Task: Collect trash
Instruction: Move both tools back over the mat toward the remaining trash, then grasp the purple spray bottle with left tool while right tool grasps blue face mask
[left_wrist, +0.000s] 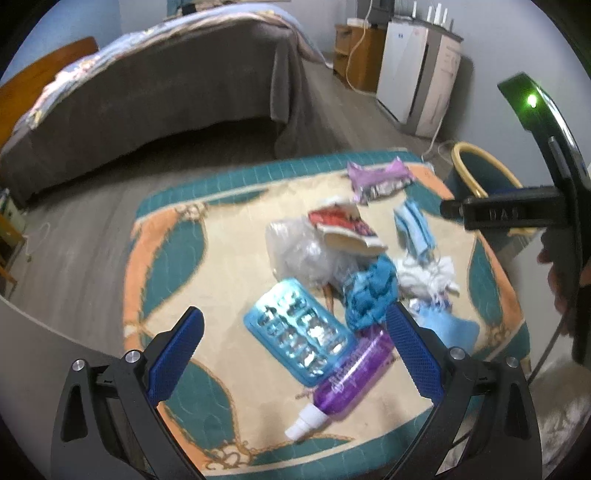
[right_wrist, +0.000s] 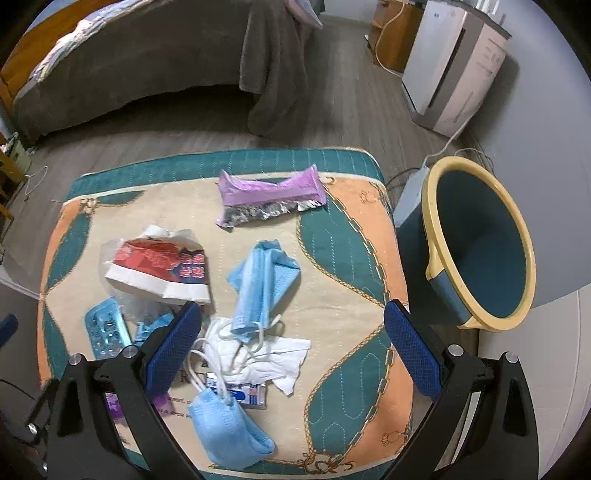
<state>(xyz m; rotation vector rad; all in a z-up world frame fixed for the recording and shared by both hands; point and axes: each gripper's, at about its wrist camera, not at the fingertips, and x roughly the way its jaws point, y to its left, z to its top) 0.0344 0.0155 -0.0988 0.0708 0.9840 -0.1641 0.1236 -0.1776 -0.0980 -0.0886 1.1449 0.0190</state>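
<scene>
Hovering w/ both claws released: left gripper (left_wrist: 295, 350) over blister pack (left_wrist: 299, 332) & purple bottle (left_wrist: 351, 380), right gripper (right_wrist: 293, 343) over masks (right_wrist: 258, 291). Sitting mid-mat (right_wrist: 343, 251), off edges. Standing beside mat's right edge: bin (right_wrist: 480, 243).

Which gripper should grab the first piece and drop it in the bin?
Probably the right gripper: it is open above the blue face mask and white tissue, with the bin close on its side. The left gripper hovers open over the blister pack, farther away.

Both black grippers with blue textured pads, left (left_wrist: 295, 343) and right (right_wrist: 293, 339), are hovering side by side, jaws spread wide, gripping nothing.
</scene>
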